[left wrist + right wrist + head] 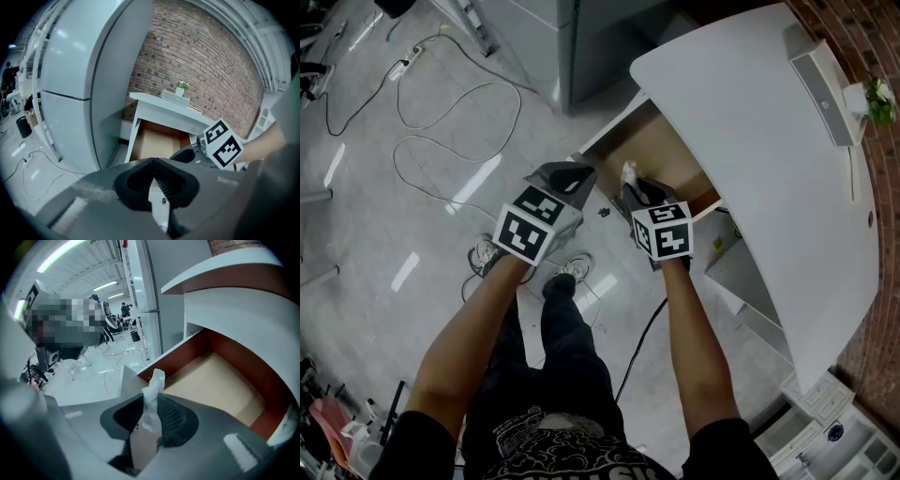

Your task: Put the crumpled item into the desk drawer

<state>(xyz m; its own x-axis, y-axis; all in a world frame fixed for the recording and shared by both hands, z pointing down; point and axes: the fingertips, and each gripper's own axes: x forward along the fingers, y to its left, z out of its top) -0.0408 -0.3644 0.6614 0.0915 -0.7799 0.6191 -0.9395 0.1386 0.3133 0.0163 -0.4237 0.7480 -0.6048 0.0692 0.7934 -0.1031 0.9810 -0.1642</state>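
The desk drawer (670,155) stands pulled out below the white desk top (750,122); its tan floor is bare. A white crumpled item (153,392) sticks up between the jaws of my right gripper (151,411), which is shut on it. In the head view that gripper (633,187) hangs over the drawer's front edge, with the item (628,172) at its tip. My left gripper (574,178) hovers just left of the drawer, its jaws shut on nothing. The left gripper view shows its closed tips (153,165) pointing at the open drawer (157,143).
A tall grey cabinet (70,75) stands left of the desk, close to the drawer's side. On the desk top sit a long white box (823,84) and a small plant (878,98). Cables (441,122) trail over the floor. White shelves (741,277) sit under the desk to the right.
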